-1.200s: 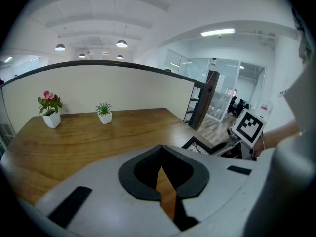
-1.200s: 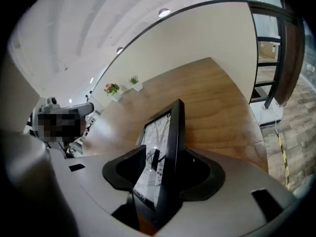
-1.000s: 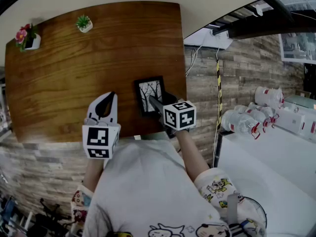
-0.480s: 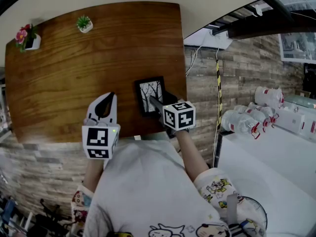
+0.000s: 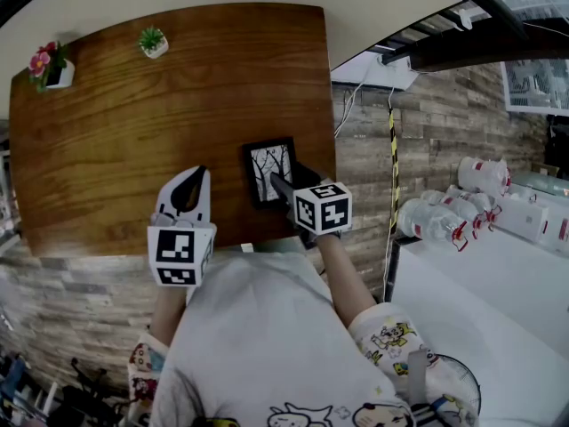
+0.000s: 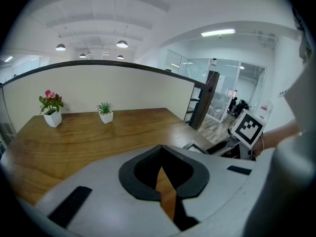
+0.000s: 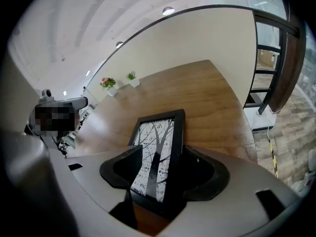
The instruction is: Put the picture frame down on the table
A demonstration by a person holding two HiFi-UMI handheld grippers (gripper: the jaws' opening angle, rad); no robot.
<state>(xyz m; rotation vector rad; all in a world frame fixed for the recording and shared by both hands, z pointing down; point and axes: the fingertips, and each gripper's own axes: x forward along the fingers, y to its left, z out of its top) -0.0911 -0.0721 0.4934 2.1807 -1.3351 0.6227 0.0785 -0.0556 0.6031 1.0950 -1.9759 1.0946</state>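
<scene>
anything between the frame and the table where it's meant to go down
Nothing visible does. The frame appears to lie flat on the table already, near its right front corner. The right gripper has just been opening its jaws; they stand apart with the frame's near end between them.

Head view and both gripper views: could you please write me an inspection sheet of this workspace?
Surface: brown wooden table.
Job's things: black picture frame with tree print, on the table near its right front corner.
Clutter: pink flower in white pot, green plant in white pot, far left.
Grippers: left gripper jaws together, empty; right gripper jaws have just been opening, apart around the frame.
Cables: white cable beyond the table's right side.
Surroundings: plank floor; wrapped bottles at right.
</scene>
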